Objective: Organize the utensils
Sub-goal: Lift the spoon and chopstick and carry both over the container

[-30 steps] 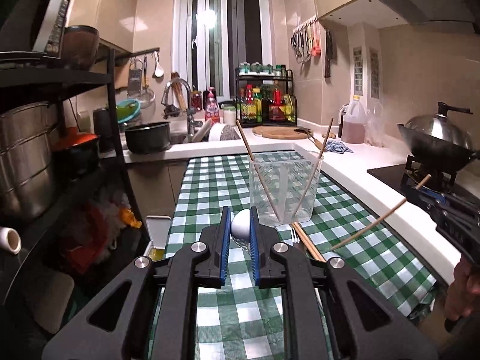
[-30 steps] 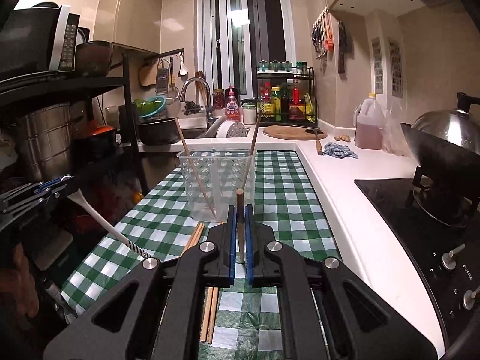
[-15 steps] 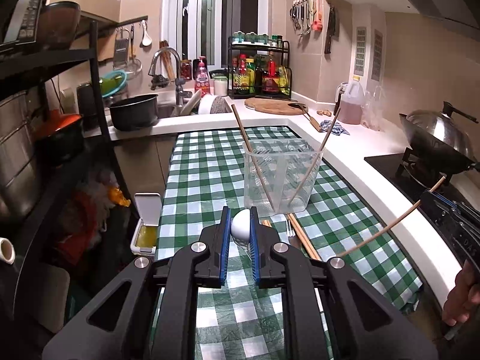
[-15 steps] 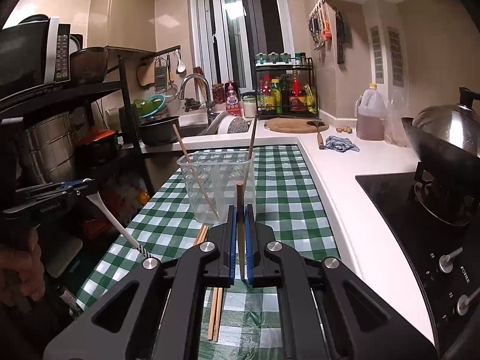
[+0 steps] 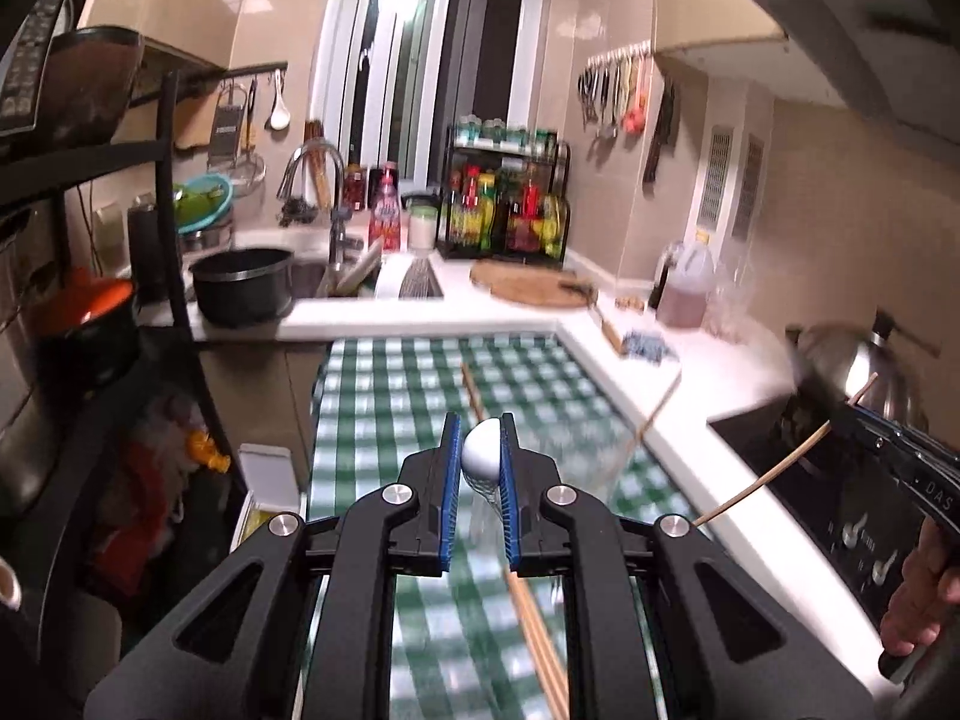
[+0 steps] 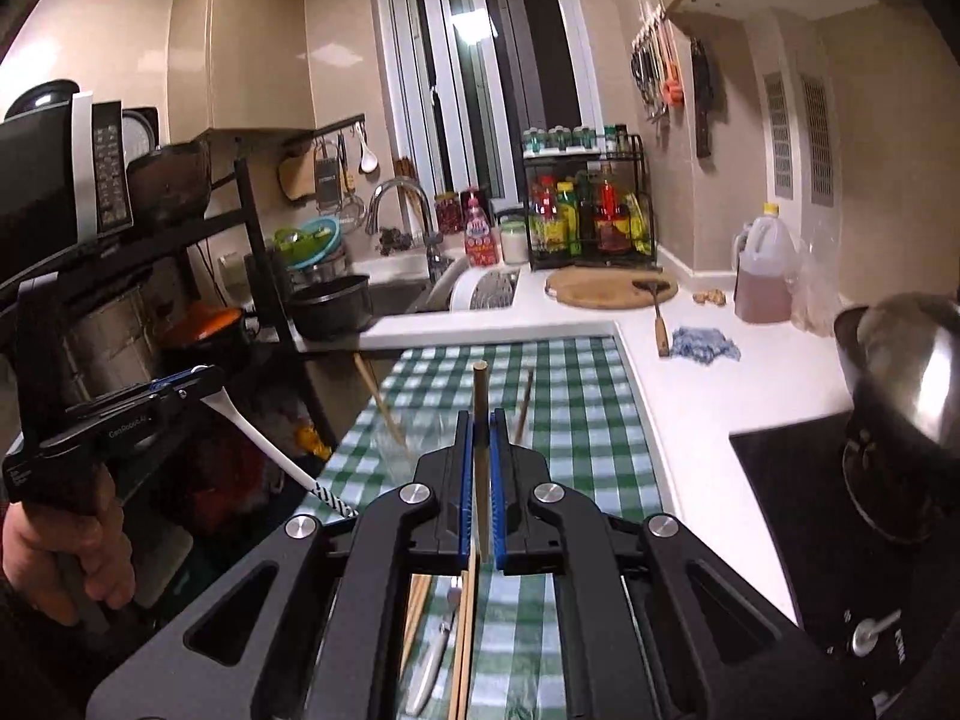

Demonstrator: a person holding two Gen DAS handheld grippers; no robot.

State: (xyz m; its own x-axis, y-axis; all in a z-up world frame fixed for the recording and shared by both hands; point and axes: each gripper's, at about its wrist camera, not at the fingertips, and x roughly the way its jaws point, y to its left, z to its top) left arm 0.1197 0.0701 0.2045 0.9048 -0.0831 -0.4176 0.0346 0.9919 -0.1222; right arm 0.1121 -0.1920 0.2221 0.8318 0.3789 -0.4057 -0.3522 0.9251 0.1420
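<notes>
With both loads lifted off the green-checked tabletop [image 6: 576, 396], left tool [image 5: 481, 456] stays clamped on the white spoon [image 5: 483, 453], right tool [image 6: 480, 462] on a wooden chopstick [image 6: 479, 396]. Clear plastic holder [image 6: 414, 450] now sits lower, at 11 o'clock, ready for drop-in.

Both claws now sit higher above the checked counter [image 5: 384, 396] than a second ago. The clear plastic container [image 6: 414, 444], with its two chopsticks, drops lower in both wrist views and slips partly behind the claws. The left claw [image 5: 480, 456] lifts its white spoon [image 5: 482, 453]; the right claw [image 6: 480, 468] lifts its chopstick [image 6: 480, 396].
</notes>
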